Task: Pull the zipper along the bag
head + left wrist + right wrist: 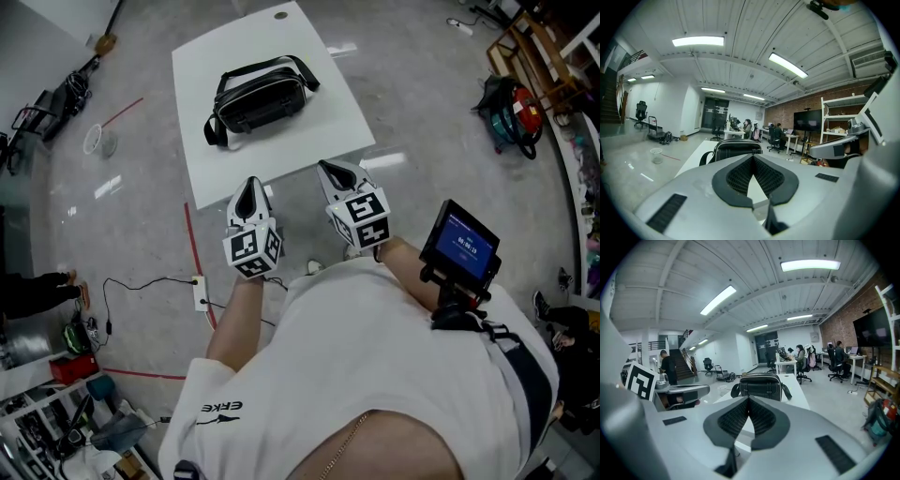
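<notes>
On a white rectangular desk lies one glossy black shoulder bag with straps, apart from both grippers. Only the head view shows the two side by side at the desk's near edge, pointing toward the bag: left gripper, right gripper. Each gripper view shows its jaws closed tip to tip on nothing, plus seated people far behind.

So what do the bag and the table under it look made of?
The bag: black leather or imitation, going by its smooth, faintly glossy skin. The table: white, matte, flat top, perhaps laminate or painted board; unclear which.
</notes>
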